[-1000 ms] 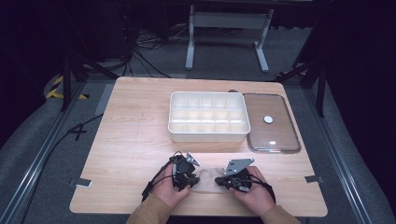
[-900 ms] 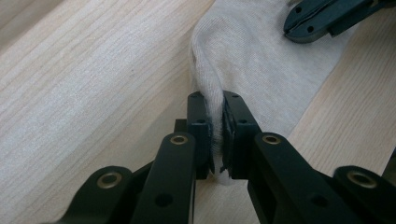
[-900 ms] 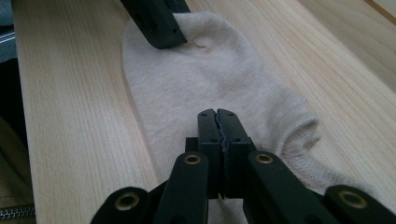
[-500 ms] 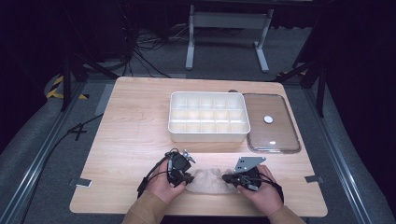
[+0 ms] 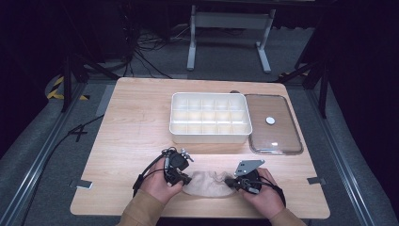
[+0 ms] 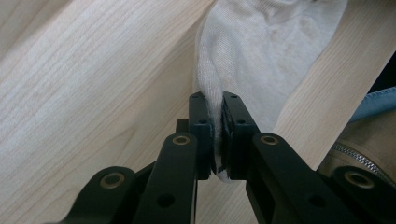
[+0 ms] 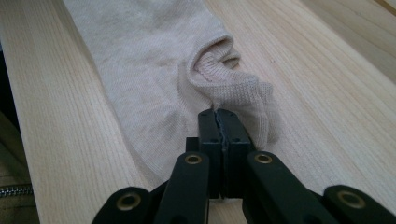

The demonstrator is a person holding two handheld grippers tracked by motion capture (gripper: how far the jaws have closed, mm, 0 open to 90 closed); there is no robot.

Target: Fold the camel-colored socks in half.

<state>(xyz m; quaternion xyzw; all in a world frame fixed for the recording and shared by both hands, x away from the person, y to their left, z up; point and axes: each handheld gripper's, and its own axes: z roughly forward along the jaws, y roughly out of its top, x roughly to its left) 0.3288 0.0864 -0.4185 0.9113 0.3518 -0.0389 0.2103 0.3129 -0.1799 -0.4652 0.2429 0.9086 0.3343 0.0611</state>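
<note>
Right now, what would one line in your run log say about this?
left gripper: shut on sock | right gripper: shut on sock cuff | sock: flat on table | divided box: empty

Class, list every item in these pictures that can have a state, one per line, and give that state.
Sock: lying flat on the table, pinched at both ends.
Left gripper: shut on the sock.
Right gripper: shut on the sock.
Divided box: open, compartments empty.
Lid: off, lying beside the box.
</note>
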